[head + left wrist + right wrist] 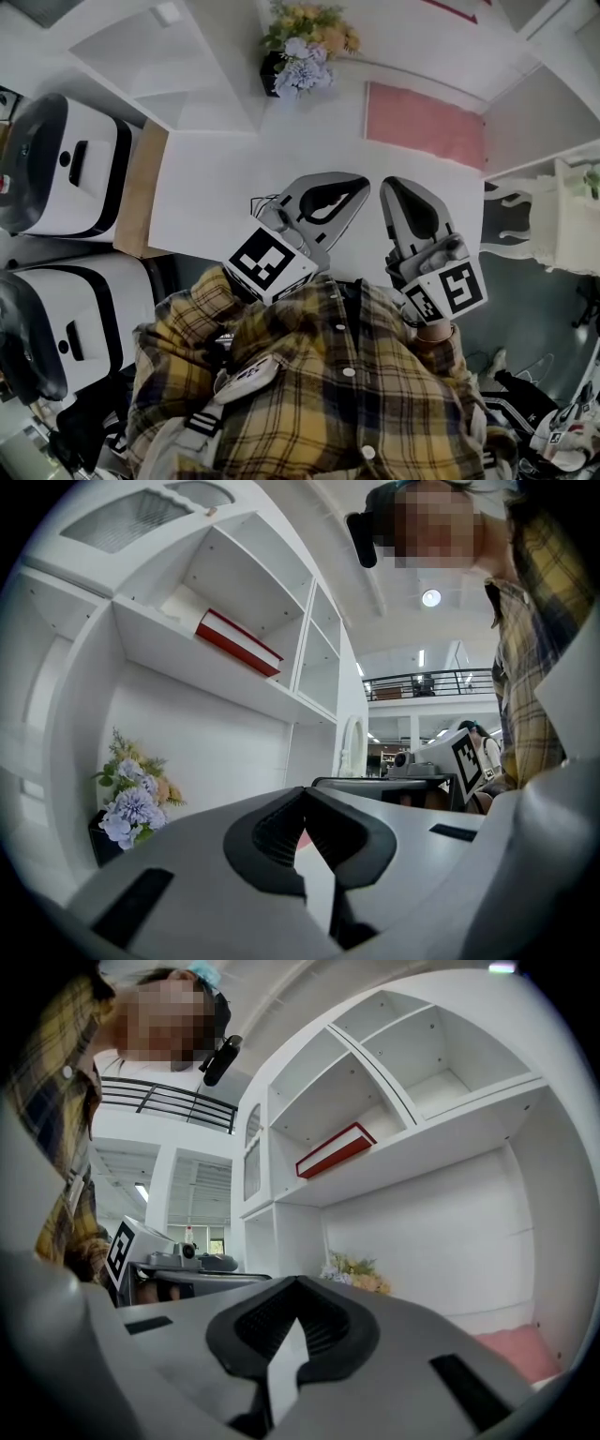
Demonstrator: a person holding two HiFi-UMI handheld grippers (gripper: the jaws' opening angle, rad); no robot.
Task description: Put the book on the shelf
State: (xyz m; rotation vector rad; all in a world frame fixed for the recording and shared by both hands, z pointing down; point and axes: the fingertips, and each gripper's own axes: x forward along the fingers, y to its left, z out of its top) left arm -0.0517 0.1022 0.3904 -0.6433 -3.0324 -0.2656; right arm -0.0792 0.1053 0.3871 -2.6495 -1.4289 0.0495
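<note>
Book (239, 641) is already lying flat on a board of the white shelf (187, 658), in an open compartment, close to a vertical divider; red cover, white page edge. It is also seen from the right gripper view (336, 1149), same board (422, 1152).

Surface (216, 187): white, set against the wall under the shelf. A pink mat (422, 122) is laid on its far right part, and a dark pot of flowers (302, 52) stands at its far edge. White-and-black machines (66, 169) are parked to the left of the surface. Room: open hall with a railed mezzanine (427, 682) and ceiling lights in the background.

Book vs claws: it is well above and beyond both, nothing in contact.

Left claw (362, 180): jaws fully together, nothing held; only the surface shows past the pads (305, 797). Right claw (388, 184): jaws likewise closed, empty (298, 1283).

Pose: both grippers are held side by side low over the near part of the surface, close to the plaid shirt (328, 394), marker cubes toward the body. The tips are aimed away toward the wall and angled slightly in toward each other, near but apart.
</note>
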